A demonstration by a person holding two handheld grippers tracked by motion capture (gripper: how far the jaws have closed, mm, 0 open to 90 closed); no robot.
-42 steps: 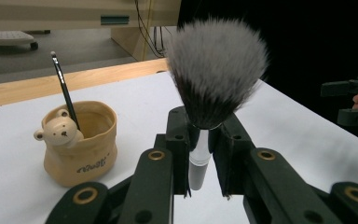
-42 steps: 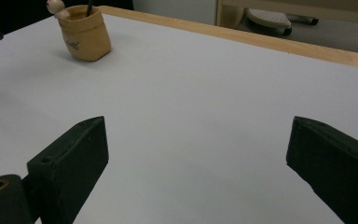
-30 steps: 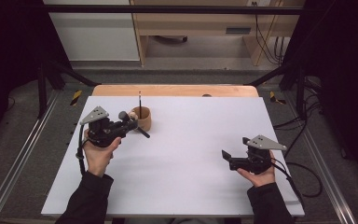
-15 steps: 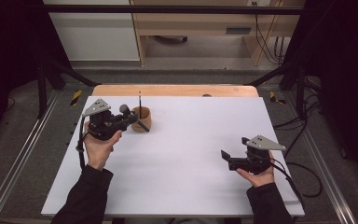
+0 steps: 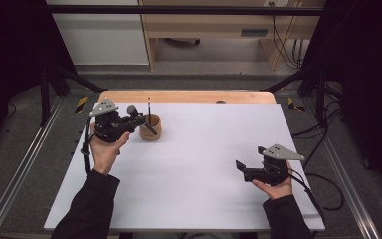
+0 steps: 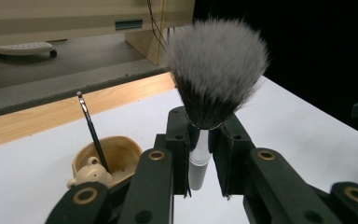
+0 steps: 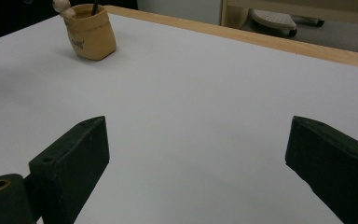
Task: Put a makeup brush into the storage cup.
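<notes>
- The left gripper (image 5: 138, 121) is sitting in the upper left of the high view, its jaws clamped on the silver handle of a makeup brush (image 6: 213, 81); in the left gripper view the bristle head is standing upright above the jaws, near the top centre of the frame
- Compared with a second ago, this hand is sitting slightly higher in the frame and closer to the wooden cup (image 5: 151, 126) — the brush's dark handle end is now lying across the cup's rim
- The cup is already holding a thin black brush (image 6: 91, 130), standing tilted at the lower left of the left gripper view
- That lift is probably lining the big brush up for dropping into the cup — it is not in yet
- The right gripper (image 5: 247, 168) is resting at the lower right of the high view, unmoved; its jaws are standing wide apart, gripping nothing, over the bare white table (image 7: 205, 102)
</notes>
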